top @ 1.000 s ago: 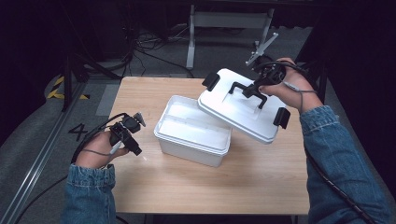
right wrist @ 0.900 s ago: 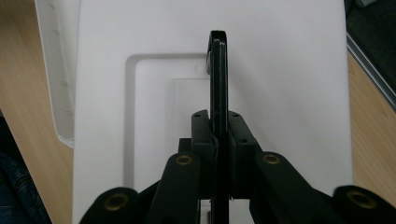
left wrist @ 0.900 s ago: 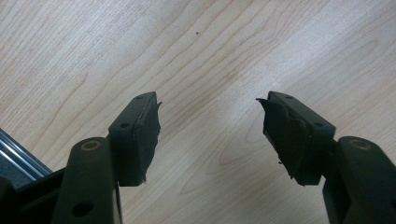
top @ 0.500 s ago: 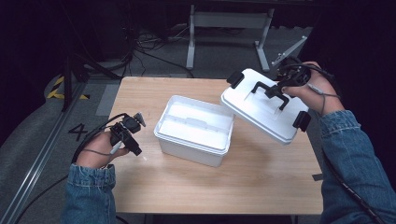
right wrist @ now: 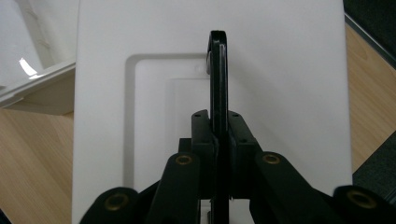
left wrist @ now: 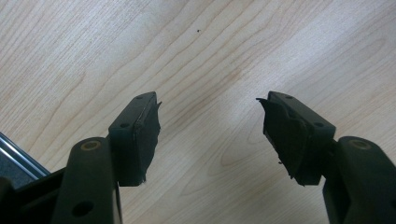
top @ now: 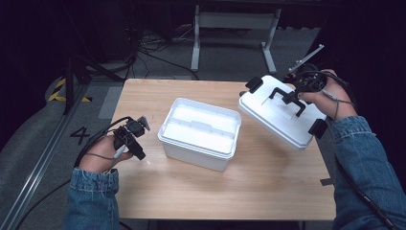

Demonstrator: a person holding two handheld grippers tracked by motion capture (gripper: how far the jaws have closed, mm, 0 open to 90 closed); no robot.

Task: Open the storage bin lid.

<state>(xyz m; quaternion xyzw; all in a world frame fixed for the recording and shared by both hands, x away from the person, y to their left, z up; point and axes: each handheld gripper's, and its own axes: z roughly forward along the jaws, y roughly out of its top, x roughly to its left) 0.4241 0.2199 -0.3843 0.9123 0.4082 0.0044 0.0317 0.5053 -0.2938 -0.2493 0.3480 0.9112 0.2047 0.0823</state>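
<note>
A wooden table [top: 268, 191] stands on grey floor [top: 38, 143], with a metal frame [top: 234, 21] and cables [top: 153, 45] behind.

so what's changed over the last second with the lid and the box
The right gripper, shut on the lid's black handle, has carried the white lid off to the right and down toward the table's right edge; it now hangs tilted, clear of the open white box. The grip on the handle is unchanged. The box has not moved, and the left gripper stays open over bare wood.
</note>
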